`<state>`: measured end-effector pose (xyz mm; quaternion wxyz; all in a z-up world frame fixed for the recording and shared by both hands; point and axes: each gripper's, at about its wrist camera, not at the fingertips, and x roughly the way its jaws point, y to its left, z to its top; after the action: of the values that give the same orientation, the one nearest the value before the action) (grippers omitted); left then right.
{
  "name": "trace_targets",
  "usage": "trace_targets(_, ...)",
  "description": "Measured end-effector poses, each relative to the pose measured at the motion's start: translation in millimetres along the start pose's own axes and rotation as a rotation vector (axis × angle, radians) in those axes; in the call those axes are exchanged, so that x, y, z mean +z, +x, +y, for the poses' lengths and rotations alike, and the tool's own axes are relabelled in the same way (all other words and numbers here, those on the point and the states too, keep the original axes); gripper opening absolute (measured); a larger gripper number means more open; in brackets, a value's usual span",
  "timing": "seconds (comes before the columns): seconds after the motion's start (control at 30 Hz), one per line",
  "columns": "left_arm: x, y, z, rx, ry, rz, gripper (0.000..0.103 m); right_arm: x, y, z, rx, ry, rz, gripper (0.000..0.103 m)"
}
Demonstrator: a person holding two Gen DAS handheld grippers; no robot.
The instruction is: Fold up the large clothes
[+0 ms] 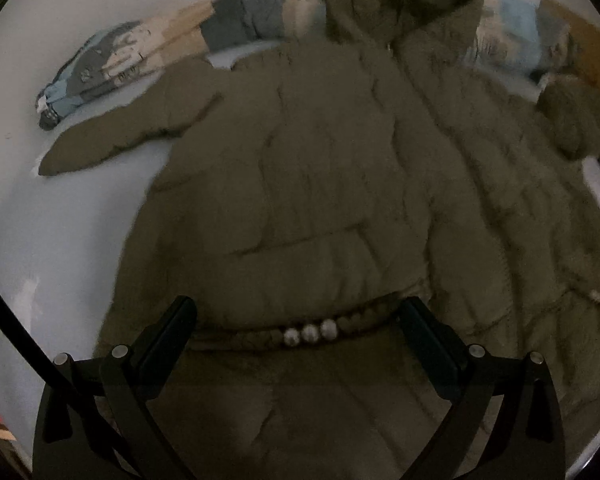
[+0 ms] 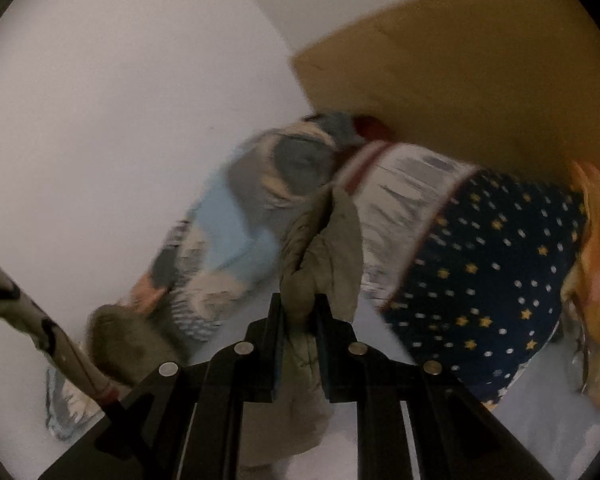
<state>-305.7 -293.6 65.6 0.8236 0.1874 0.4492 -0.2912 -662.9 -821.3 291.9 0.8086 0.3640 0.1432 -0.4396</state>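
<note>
Left gripper (image 1: 296, 322) jaws spread wide, right gripper (image 2: 299, 316) clamped tight

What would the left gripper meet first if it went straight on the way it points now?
Most likely the olive padded jacket. The open left gripper points down at its lower part, near the beaded trim. How far above the fabric it hangs is unclear.

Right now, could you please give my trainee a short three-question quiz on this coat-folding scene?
1. True or false: the right gripper is shut on olive fabric.
2. How do the left gripper's fingers stand: A) spread apart above the olive coat, B) clamped on its hood, C) out of view?
3. What pattern marks the navy cloth in the right wrist view?

Key: 1 true. 2 A. 3 stars and dots.
</note>
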Motion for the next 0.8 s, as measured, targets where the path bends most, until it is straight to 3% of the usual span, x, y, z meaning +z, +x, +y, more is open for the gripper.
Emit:
trace_targets(0.17,10,-34,16,0.025,-0.025,-0.128,0.102,-6,-39,82,0.089,-0.097,0.0,0.016)
trace_targets(0.4,14,-50,54,0.014,-0.114,-0.154,0.102,-52,-64,202,0.21,-0.245,0.041,0.016)
trace_targets(0.67,11,-61,92,0.014,-0.191,-0.168,0.102,-142,-31,309,0.306,-0.369,0.164,0.016)
trace_targets(0.8,13,-60,106,0.0,-0.23,-0.157,0.102,-204,3,352,0.33,-0.43,0.259,0.016)
